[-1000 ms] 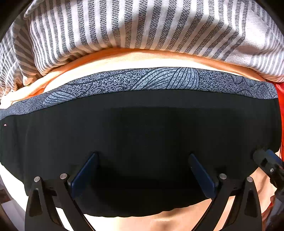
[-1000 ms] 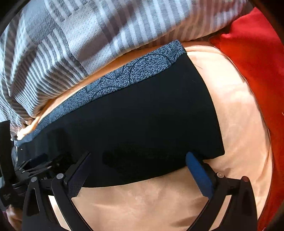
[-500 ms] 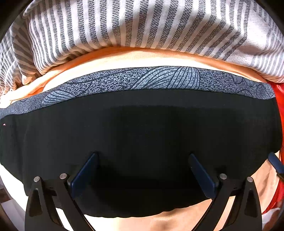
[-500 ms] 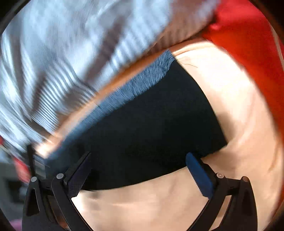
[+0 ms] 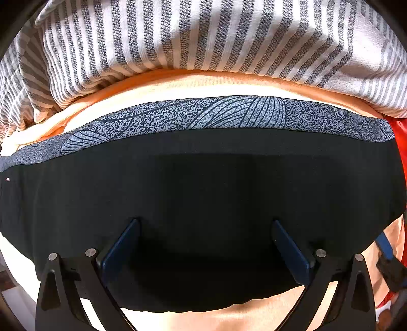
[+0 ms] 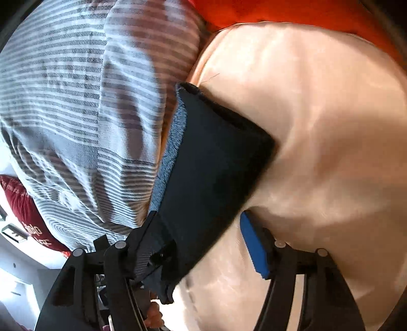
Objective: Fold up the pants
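Observation:
The black pants [image 5: 203,198] lie folded into a flat rectangle on a peach sheet [image 5: 229,318], with a grey leaf-patterned waistband [image 5: 203,114] along the far edge. My left gripper [image 5: 204,226] is open and empty, its blue-padded fingers resting over the near part of the pants. In the right wrist view the pants [image 6: 211,163] show end-on, with the right gripper [image 6: 197,221] open at their right end. One blue pad [image 6: 254,244] is beside the near corner; the other finger is dark against the cloth. The right gripper's tip also shows in the left wrist view [image 5: 384,247].
A grey-and-white striped blanket [image 5: 203,38] is bunched just behind the pants; it also shows in the right wrist view [image 6: 76,101]. Red-orange fabric [image 6: 279,10] lies beyond the sheet on the right. A dark red pillow [image 6: 28,216] sits at the far left.
The right gripper has swung round to the right end of the pants, with motion blur on the way. The left gripper and the pants have not moved.

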The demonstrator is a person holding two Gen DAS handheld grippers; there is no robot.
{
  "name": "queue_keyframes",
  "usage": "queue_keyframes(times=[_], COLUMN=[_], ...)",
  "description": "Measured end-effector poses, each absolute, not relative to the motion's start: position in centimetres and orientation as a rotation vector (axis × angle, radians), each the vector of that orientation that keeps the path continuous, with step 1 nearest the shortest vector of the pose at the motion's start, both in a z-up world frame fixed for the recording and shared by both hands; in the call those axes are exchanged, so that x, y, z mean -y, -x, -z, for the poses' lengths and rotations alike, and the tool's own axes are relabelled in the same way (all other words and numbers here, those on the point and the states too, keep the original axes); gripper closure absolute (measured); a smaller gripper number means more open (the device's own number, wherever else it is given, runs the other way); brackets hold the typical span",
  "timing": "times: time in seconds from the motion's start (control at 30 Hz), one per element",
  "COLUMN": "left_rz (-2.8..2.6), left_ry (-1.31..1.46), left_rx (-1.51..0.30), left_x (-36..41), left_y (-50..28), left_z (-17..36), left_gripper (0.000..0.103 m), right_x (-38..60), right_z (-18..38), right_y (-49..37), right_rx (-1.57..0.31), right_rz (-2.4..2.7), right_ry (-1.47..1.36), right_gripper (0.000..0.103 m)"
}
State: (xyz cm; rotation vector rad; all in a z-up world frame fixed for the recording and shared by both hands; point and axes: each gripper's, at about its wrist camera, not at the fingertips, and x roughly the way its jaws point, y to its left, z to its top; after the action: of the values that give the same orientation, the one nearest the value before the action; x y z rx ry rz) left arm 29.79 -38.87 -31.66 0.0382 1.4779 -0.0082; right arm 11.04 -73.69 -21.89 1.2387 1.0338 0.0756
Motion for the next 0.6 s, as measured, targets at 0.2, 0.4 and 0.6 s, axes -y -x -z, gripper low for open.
queue_keyframes(times=[0.2, 0.4, 0.6], left_rz=[0.006, -0.005, -0.063], left_ry=[-0.045, -0.071, -0.087], left_rx=[-1.472, -1.466, -1.323], left_x=[39.0, 39.3, 39.4], left_y=[-29.7, -30.2, -33.5], left_z=[31.5, 30.2, 27.1], left_gripper=[0.0, 0.0, 0.0], right_x=[72.5, 71.9, 71.5], right_z=[22.5, 22.7, 23.8], right_y=[-14.0, -15.4, -16.0], right_rx=[-0.946, -0.934, -1.042], right_rz=[-0.119, -0.182, -0.139], right_ry=[-1.251, -1.306, -1.315], right_gripper=[0.034, 0.035, 0.082])
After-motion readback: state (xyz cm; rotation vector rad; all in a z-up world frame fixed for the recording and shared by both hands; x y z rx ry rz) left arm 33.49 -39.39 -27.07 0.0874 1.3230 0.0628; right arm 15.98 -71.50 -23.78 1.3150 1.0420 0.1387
